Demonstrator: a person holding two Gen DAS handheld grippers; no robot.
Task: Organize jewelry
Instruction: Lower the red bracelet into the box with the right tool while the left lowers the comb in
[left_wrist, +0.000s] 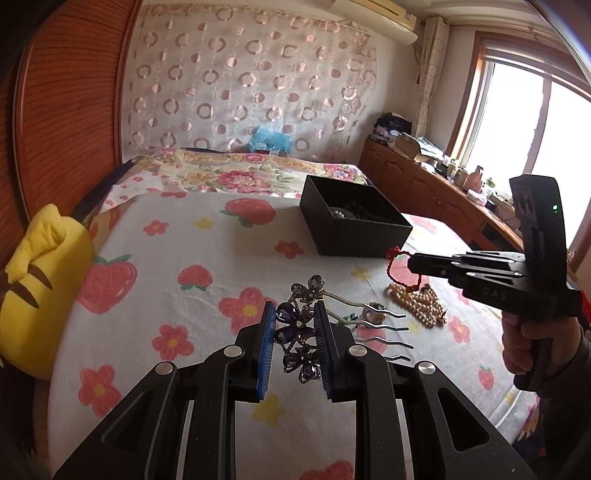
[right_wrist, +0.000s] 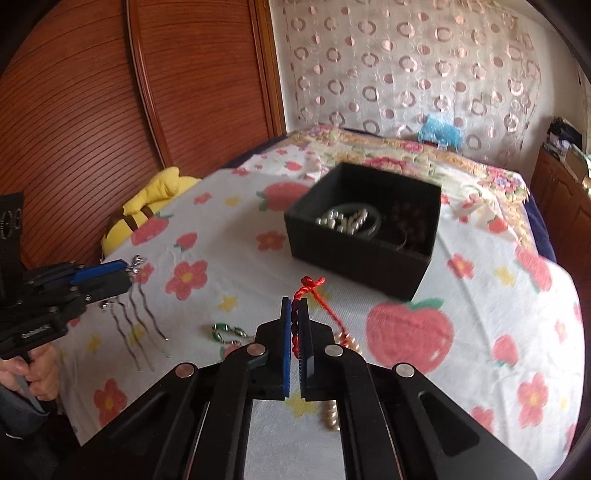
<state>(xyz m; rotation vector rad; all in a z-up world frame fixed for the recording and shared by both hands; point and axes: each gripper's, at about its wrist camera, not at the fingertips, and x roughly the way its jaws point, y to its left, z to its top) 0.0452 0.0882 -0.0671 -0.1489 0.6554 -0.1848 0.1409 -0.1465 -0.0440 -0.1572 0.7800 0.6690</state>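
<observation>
Purple flower hair comb (left_wrist: 303, 332) clamped in left hand-held gripper (left_wrist: 295, 314), wavy silver prongs pointing right, off the bed. Red braided cord (right_wrist: 306, 295) pinched in right hand-held gripper (right_wrist: 294, 306), trailing to pearl strand (right_wrist: 345, 341) on bed. Open black box (right_wrist: 364, 254) far centre holds pearls, green bangle, dark beads. Green-stone bracelet (right_wrist: 227, 330) lies near left.

Matt black box (right_wrist: 360, 254), glossy metal hair comb (left_wrist: 306, 328), printed cloth bedsheet (right_wrist: 480, 314).

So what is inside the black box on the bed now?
In the black box, the right wrist view shows pale pearl beads, a dark green ring-shaped bangle and dark brown beads. The near wall hides the bottom front, so anything there stays unseen.
</observation>
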